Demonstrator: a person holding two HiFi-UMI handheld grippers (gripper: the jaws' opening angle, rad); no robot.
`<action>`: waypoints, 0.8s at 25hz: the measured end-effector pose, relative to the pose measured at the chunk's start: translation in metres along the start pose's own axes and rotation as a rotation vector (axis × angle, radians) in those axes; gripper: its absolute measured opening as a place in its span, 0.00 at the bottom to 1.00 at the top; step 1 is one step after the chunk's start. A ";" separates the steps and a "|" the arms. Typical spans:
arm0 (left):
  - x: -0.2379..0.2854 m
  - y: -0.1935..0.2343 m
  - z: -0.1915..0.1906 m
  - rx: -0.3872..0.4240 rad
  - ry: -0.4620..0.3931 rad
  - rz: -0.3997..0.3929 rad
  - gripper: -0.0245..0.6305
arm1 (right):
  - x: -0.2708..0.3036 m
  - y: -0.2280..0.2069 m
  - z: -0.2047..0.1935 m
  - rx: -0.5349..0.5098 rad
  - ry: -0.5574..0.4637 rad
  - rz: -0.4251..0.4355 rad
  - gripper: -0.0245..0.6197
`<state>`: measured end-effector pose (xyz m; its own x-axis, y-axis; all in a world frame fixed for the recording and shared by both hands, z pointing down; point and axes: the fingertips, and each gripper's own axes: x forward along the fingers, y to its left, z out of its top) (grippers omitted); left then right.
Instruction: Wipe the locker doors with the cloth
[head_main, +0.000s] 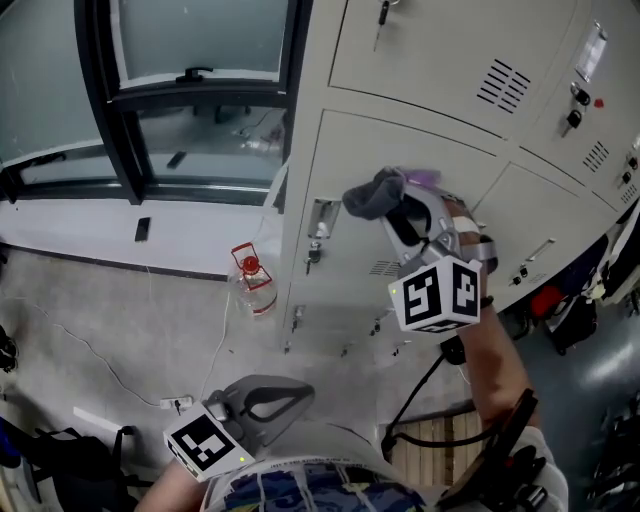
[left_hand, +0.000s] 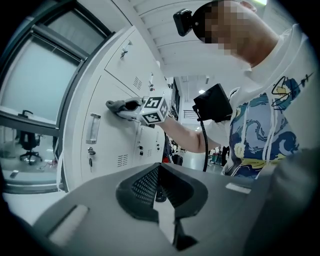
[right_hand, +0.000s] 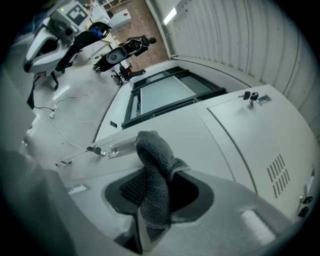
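Note:
A grey cloth (head_main: 372, 194) is bunched in my right gripper (head_main: 392, 208), which is shut on it and presses it against the middle beige locker door (head_main: 420, 150), right of the door's handle (head_main: 322, 220). In the right gripper view the cloth (right_hand: 155, 175) sticks up from between the jaws of the right gripper (right_hand: 152, 205), close to the door's handle (right_hand: 120, 147). My left gripper (head_main: 290, 395) hangs low by the person's waist, away from the lockers, shut and holding nothing. The left gripper view looks past the left gripper (left_hand: 162, 200) to the cloth (left_hand: 117, 105) on the door.
More locker doors (head_main: 450, 50) stand above and to the right, with keys and vents. A dark-framed window (head_main: 200, 90) is at the left. On the floor are a red-topped bottle (head_main: 250, 272), a power strip (head_main: 178, 403) with cables, and a black bag (head_main: 70, 460).

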<state>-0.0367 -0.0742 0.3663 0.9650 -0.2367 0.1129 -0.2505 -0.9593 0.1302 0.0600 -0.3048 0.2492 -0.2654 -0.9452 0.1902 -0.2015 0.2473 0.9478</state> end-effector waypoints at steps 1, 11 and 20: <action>-0.003 0.001 0.000 -0.001 0.002 -0.003 0.04 | 0.002 0.010 -0.004 0.008 0.014 0.020 0.22; -0.018 0.002 -0.003 -0.004 0.018 -0.039 0.04 | 0.032 0.151 -0.048 0.006 0.147 0.261 0.22; -0.025 -0.002 -0.004 0.019 0.024 -0.034 0.04 | 0.053 0.254 -0.081 0.024 0.215 0.430 0.21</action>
<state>-0.0601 -0.0657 0.3669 0.9707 -0.2003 0.1328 -0.2159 -0.9695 0.1160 0.0713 -0.3091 0.5205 -0.1284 -0.7782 0.6147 -0.1383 0.6278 0.7660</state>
